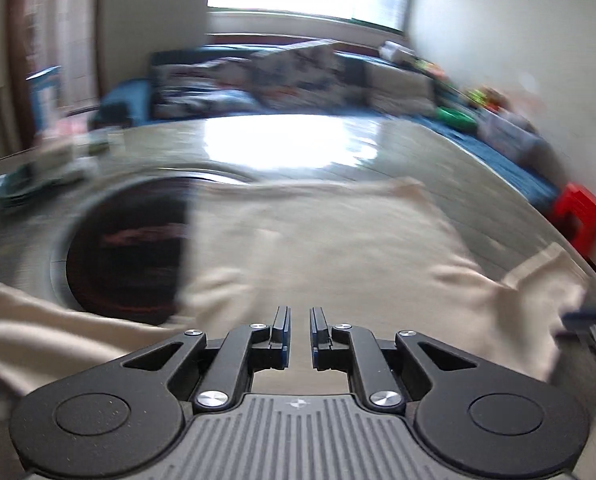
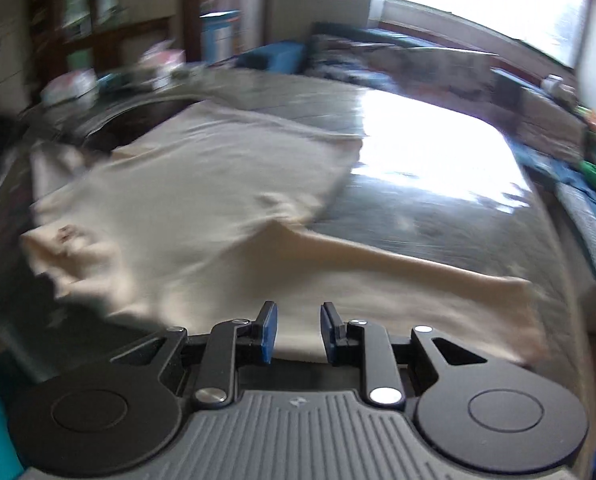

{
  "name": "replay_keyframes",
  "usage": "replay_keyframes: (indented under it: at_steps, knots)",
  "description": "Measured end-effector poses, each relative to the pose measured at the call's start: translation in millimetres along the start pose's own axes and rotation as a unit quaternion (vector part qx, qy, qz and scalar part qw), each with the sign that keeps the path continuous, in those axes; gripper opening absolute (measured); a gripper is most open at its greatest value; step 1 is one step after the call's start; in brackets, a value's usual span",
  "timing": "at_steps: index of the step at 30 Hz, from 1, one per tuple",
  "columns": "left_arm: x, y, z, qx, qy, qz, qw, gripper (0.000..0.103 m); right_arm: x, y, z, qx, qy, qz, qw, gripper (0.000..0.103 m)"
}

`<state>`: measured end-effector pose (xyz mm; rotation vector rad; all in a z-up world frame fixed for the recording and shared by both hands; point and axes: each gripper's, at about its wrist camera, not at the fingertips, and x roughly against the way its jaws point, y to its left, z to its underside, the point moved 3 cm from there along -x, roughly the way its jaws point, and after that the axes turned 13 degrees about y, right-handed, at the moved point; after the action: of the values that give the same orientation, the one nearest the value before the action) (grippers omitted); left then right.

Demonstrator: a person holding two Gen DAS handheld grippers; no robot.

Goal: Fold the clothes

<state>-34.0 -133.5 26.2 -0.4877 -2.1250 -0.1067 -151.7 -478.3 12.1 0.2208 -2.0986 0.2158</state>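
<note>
A cream shirt (image 1: 317, 240) lies spread on a glossy round table (image 1: 437, 152), its sleeves trailing to the left and right near edges. My left gripper (image 1: 299, 316) hovers over the shirt's near hem, jaws slightly apart with nothing between them. In the right wrist view the same shirt (image 2: 202, 184) lies ahead and to the left, one sleeve (image 2: 437, 272) stretching right. My right gripper (image 2: 298, 312) is open and empty above the near edge of the cloth. Both views are motion-blurred.
A dark round inset (image 1: 126, 248) sits in the table, partly under the shirt. Small clutter (image 1: 46, 168) lies at the table's far left. A blue sofa (image 1: 258, 80) with patterned cushions stands behind, a red stool (image 1: 577, 212) to the right, shelves (image 2: 86, 12) at the left.
</note>
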Motion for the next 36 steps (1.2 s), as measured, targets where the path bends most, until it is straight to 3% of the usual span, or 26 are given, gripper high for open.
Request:
replay_keyframes:
  at_steps: [6, 16, 26, 27, 28, 29, 36]
  knots:
    - [-15.2, -61.4, 11.0, -0.073, 0.017, 0.051, 0.9959, 0.011, -4.9, -65.5, 14.0, -0.105, -0.010, 0.054, 0.993, 0.023]
    - [-25.4, -96.1, 31.0, -0.144, 0.031, 0.057, 0.9874, 0.013, -11.6, -125.9, 34.6, -0.193, -0.014, 0.105, 0.975, 0.024]
    - [-17.4, -96.1, 5.8, -0.125, 0.017, 0.056, 0.9904, 0.016, -18.2, -144.0, 40.7, -0.265, -0.042, 0.091, 0.959, 0.024]
    - [-17.8, -97.5, 2.8, -0.124, 0.015, 0.056, 0.9906, 0.018, -18.7, -144.2, 40.8, -0.269, -0.044, 0.089, 0.958, 0.022]
    - [-18.2, -99.4, 0.1, -0.123, 0.013, 0.055, 0.9907, 0.019, -18.6, -144.4, 41.1, -0.273, -0.047, 0.088, 0.957, 0.012]
    - [-18.9, -101.8, -2.6, -0.123, 0.010, 0.056, 0.9907, 0.020, -16.6, -144.7, 42.4, -0.276, -0.050, 0.090, 0.956, 0.009]
    - [-33.1, -121.7, -18.0, -0.125, 0.005, 0.079, 0.9890, 0.020, -2.9, -146.7, 50.9, -0.298, -0.072, 0.099, 0.947, 0.004]
